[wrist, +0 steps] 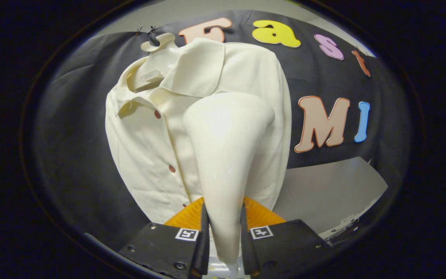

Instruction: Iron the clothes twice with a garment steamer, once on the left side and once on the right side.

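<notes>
Steamer [227,155] sits clamped between your gripper [225,232] fingers, head raised against the shirt [145,155] hanging on the booth wall, right of the button line, likely so steam meets that panel squarely.

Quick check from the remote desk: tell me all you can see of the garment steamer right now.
The garment steamer looks like glossy cream plastic, a smooth cone that widens from a narrow handle to a broad rounded head. It stands upright between the fingers of the tool, which press on the handle from both sides. The head is up against the front of the cream buttoned shirt, below its collar and beside the button row. Whether the head touches the fabric cannot be told. No steam or cord is visible.
</notes>
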`<state>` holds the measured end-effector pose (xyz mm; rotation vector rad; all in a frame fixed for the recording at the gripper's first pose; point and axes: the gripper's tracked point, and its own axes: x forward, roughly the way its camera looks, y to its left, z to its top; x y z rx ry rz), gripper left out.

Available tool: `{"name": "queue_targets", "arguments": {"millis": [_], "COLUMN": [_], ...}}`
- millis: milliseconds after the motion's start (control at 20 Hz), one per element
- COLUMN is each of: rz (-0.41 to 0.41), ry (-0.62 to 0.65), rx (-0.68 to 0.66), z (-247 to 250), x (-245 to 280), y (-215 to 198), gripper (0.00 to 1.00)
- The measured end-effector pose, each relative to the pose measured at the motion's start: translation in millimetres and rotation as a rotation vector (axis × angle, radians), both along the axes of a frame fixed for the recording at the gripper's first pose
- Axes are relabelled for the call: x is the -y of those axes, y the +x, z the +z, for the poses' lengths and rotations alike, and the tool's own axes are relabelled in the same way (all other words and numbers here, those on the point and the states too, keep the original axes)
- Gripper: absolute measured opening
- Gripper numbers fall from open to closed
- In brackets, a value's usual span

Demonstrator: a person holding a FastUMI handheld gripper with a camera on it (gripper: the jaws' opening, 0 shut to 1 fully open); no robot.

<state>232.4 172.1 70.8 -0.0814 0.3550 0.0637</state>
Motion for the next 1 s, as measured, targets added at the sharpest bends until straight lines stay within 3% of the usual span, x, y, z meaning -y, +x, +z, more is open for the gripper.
{"name": "queue_targets", "arguments": {"millis": [1000], "rz": [-0.032], "ry": [0.014], "rx": [-0.235], "z": [-175.5], "x": [34.2], "y": [-1.1], "gripper": [0.34]}}
